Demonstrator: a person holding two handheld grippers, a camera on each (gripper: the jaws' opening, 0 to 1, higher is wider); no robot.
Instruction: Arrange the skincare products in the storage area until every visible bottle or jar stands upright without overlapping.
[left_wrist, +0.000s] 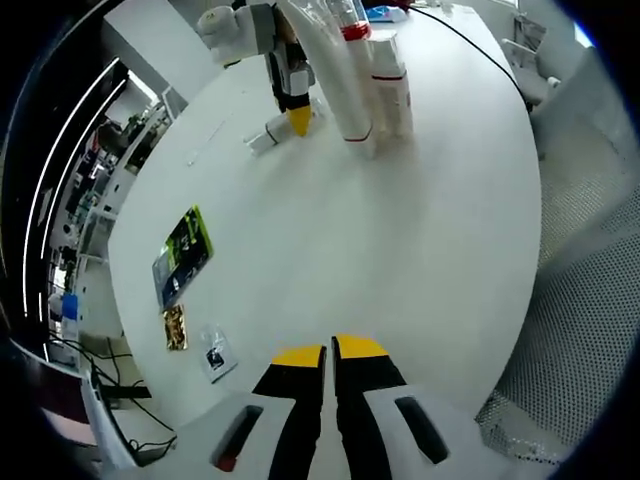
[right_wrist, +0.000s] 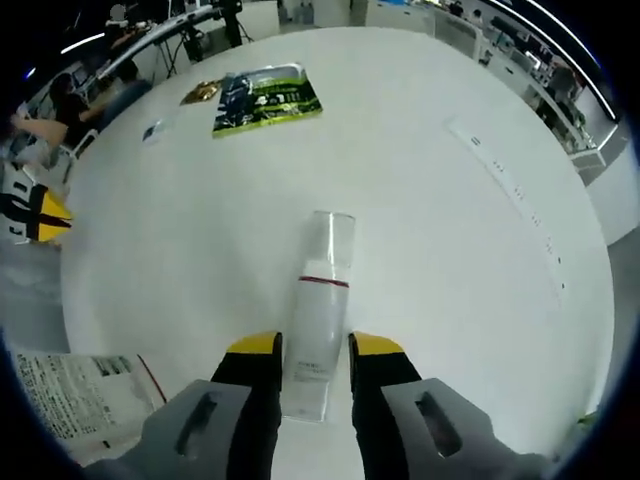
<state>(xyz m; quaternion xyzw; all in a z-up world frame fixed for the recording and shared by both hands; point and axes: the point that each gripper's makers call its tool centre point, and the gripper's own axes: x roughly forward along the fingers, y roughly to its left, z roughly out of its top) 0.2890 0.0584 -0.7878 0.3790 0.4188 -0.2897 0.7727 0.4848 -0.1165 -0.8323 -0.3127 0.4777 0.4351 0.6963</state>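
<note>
In the left gripper view, the left gripper (left_wrist: 329, 352) hangs over the bare white table (left_wrist: 400, 260) with its yellow-tipped jaws pressed together and nothing between them. Far across the table, upright skincare bottles (left_wrist: 375, 85) stand in a tight group, at least one with a red band. Beside them the right gripper (left_wrist: 296, 112) reaches down over a small bottle lying flat; at this distance I cannot tell how its jaws stand.

In the right gripper view, the right gripper (right_wrist: 314, 348) has its jaws parted on either side of a lying bottle (right_wrist: 318, 330), a white body with a red band and a clear cap pointing away. The pads look to sit against or just beside its sides; contact is hard to judge. A green packet (right_wrist: 265, 100) lies well beyond.

The bottle is probably light, rigid and smooth, so apt to slip or roll. The white body below the red band seems the safer hold; the clear cap might pull off.
</note>
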